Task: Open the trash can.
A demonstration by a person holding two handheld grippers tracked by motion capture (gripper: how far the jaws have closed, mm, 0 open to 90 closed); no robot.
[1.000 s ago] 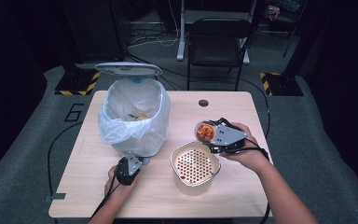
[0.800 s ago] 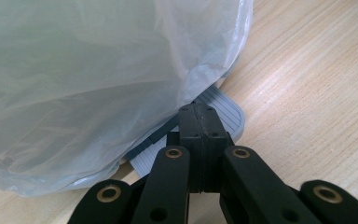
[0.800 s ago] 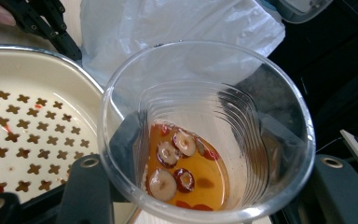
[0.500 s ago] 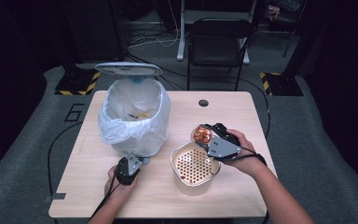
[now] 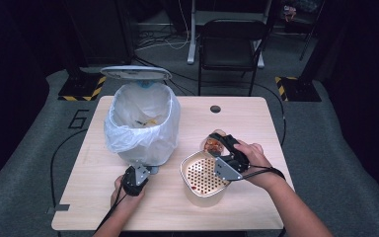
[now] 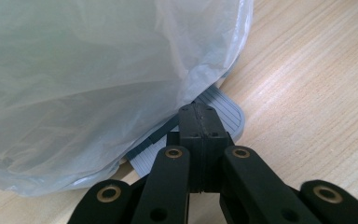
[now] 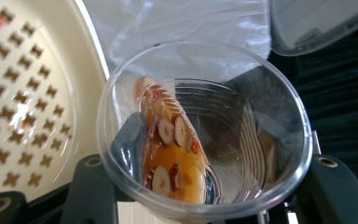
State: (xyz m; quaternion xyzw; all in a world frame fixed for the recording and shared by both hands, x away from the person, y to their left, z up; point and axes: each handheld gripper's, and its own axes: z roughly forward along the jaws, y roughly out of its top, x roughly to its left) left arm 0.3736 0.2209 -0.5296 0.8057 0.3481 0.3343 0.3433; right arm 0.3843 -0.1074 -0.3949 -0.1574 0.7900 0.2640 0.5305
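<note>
Clear plastic cup [image 7: 242,140] | tilted | orange liquid, sliced red fruit [image 7: 172,154] inside

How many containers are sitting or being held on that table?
3: a lined bin at the table's left, a perforated cream basket near the front edge, and a clear plastic cup of fruity liquid held by the right gripper beside the basket. Nothing seems hidden.

A large pale figure "6" [image 5: 79,119] is showing on the grey floor mat [image 5: 39,148], just off the table's [image 5: 256,128] far left corner (it is lying between the yellow-and-black striped floor marker [image 5: 81,89] and the table's left edge). Nothing else is reading as text, label or brand in the high view or in either gripper view.
</note>
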